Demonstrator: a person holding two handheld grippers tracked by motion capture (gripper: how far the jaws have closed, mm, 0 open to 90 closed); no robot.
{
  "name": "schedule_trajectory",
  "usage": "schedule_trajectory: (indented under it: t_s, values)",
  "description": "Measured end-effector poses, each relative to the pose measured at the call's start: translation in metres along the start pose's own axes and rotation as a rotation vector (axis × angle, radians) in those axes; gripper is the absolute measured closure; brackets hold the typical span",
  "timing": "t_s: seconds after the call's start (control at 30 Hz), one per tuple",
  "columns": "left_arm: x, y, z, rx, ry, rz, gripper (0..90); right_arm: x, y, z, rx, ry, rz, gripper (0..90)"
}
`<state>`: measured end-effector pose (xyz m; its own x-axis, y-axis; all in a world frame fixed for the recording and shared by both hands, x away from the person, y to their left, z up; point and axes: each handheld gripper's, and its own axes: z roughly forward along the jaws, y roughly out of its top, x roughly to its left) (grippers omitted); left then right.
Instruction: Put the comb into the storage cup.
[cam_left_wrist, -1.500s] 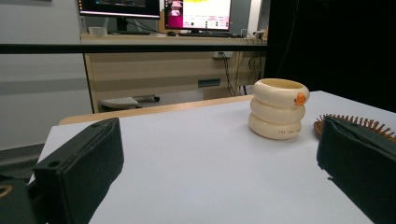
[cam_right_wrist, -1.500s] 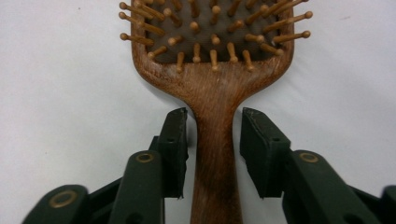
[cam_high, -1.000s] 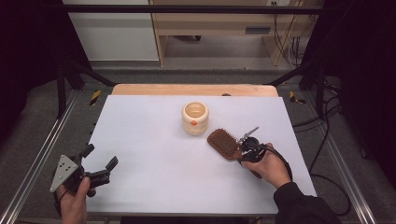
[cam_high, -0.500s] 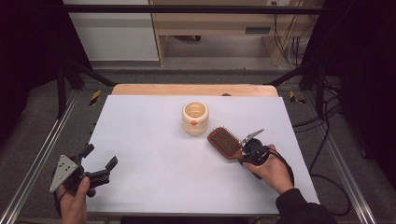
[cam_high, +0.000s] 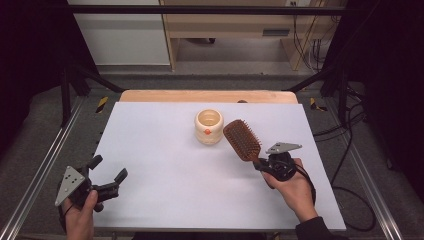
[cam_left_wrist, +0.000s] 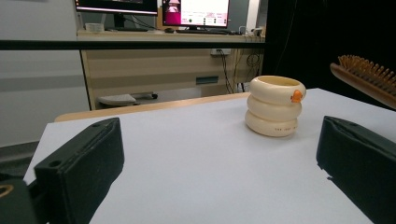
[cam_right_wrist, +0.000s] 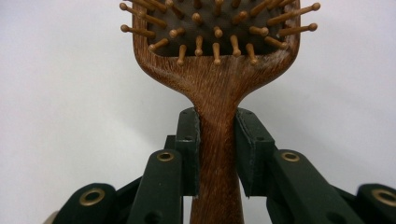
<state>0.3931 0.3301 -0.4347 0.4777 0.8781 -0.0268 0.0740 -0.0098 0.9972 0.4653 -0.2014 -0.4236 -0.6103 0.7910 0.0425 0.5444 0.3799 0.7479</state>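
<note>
Right gripper (cam_high: 261, 165) clamps a wooden hairbrush (cam_high: 242, 139) by its handle above the bench (cam_high: 165, 200).

The right hand (cam_high: 292, 187) reaches in from the near right corner, its forearm angled toward the bench's middle; the brush head sits lifted and tilted, bristles up, just beside the cream ringed cup (cam_high: 209, 126) near the far edge. At the near left corner the left hand (cam_high: 80, 217) holds the left gripper (cam_high: 107, 175) low, jaws spread wide and holding nothing, aimed at the cup.
</note>
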Motion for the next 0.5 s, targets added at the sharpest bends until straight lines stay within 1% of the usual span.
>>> schedule_trajectory:
  t_s: [0.03,0.07,0.1,0.17,0.2,0.23,0.27,0.37,0.47,0.5]
  values:
    - [0.000,0.000,0.000,0.002,-0.001,-0.003,1.0,0.003,0.002,0.001,-0.045,-0.007,-0.003,73.2]
    - [0.000,0.000,0.000,0.002,-0.001,-0.003,1.0,0.003,0.002,0.001,-0.045,-0.007,-0.003,73.2]
    - [-0.001,0.000,0.000,0.001,-0.001,-0.005,1.0,0.004,0.003,0.001,-0.062,-0.004,0.000,73.2]
    - [-0.002,0.000,0.000,0.001,-0.004,-0.010,1.0,0.010,0.004,0.003,-0.116,0.007,0.003,73.2]
    - [-0.002,0.000,0.000,0.001,-0.006,-0.011,1.1,0.012,0.004,0.004,-0.131,0.006,-0.003,73.2]
    - [-0.003,0.000,0.001,0.003,-0.009,-0.014,1.1,0.012,0.004,0.004,-0.131,0.006,-0.003,73.2]
    - [-0.003,-0.001,0.001,0.011,-0.011,-0.014,1.1,0.015,0.004,0.005,-0.149,0.011,-0.005,73.2]
    - [-0.003,-0.001,0.002,0.013,-0.012,-0.017,1.2,0.019,0.005,0.004,-0.175,0.011,-0.016,73.2]
    - [-0.003,0.000,0.002,0.011,-0.012,-0.025,1.3,0.021,0.004,0.005,-0.201,0.017,-0.012,73.2]
    - [-0.003,0.000,0.002,0.009,-0.011,-0.026,1.3,0.021,0.004,0.005,-0.201,0.017,-0.012,73.2]
